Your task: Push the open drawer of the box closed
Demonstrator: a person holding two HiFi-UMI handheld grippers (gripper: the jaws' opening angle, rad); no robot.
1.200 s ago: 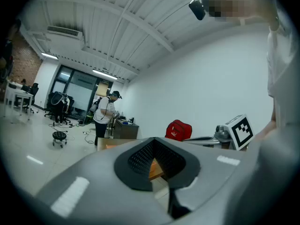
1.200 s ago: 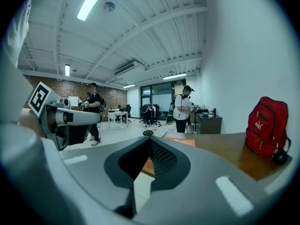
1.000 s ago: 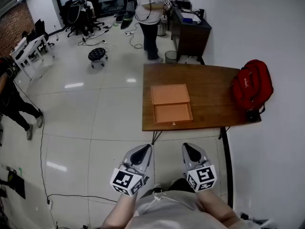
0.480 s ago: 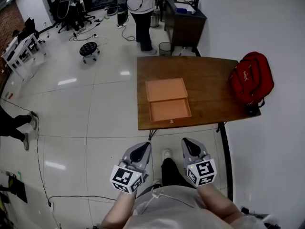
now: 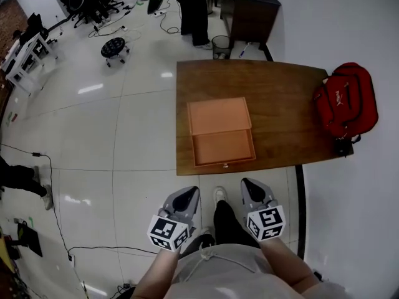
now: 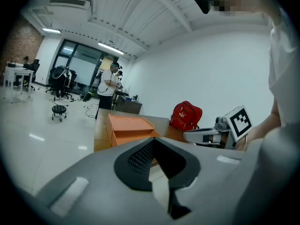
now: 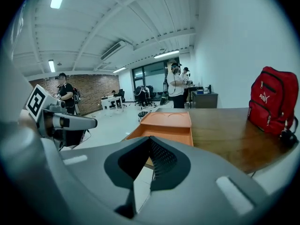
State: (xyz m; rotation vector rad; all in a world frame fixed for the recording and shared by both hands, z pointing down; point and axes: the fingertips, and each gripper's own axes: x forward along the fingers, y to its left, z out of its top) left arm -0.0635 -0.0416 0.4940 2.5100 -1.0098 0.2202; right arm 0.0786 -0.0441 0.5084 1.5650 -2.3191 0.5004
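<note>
— What sits at the table's [image 5: 287, 111] right edge?
— A red backpack [image 5: 346, 100], hanging partly over it.
— And beyond the far side?
— A mesh bin [image 5: 221, 44] beside a dark cabinet [image 5: 249, 11], a person [image 5: 193, 8] standing near them, and a round stool [image 5: 115, 47] out on the glossy floor [image 5: 124, 136]

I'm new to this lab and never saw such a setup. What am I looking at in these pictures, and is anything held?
There is no robot: a person holds a hand-worked claw in each hand. The top-down picture comes from a camera on the person's head; the left claw and right claw show near its bottom. The other two come from cameras riding on each claw, looking along its jaws. On the wooden table sit an orange box with its drawer pulled open and a red backpack. Both claws look shut, hold nothing, and are short of the table.
</note>
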